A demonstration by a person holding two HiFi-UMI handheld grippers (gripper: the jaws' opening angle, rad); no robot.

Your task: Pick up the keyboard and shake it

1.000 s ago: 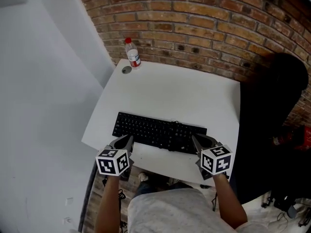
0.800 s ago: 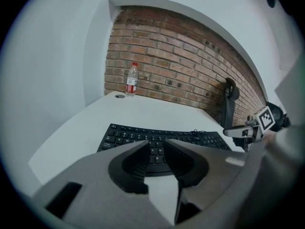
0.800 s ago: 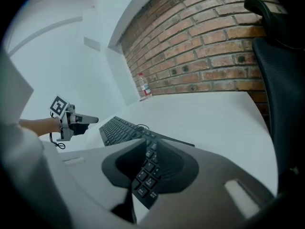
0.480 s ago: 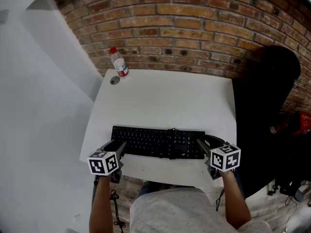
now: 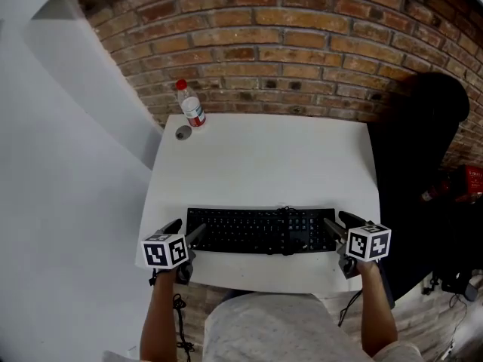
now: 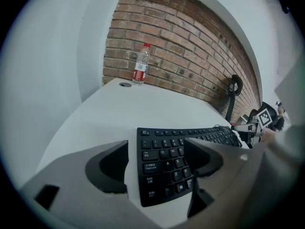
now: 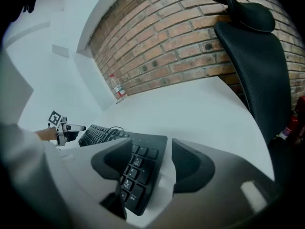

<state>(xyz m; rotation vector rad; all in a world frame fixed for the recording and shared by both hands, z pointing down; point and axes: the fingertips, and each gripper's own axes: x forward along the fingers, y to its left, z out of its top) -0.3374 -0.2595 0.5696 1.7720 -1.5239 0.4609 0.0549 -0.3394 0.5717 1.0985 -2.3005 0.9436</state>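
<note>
I am holding both grippers at the near edge of the white counter [image 5: 264, 161], one at each end of the black keyboard [image 5: 260, 231], which is lying flat along that edge.

The left gripper [image 5: 186, 230] is sitting at the keyboard's left end. Its fingers [image 6: 110, 168] are standing wide apart, having just been opening. The keyboard's end corner lies between them: one finger is over bare counter just past the end, the other is over the keys. Neither is pressing on the keyboard.

The right gripper [image 5: 339, 222] is mirroring this at the right end. Its fingers [image 7: 190, 163] are likewise spread, also just opened. The number-pad end lies in the gap, with one finger above the keys and the other beyond the end. I am seeing no grip.

A water bottle [image 5: 190, 105] is standing at the far left corner.
</note>
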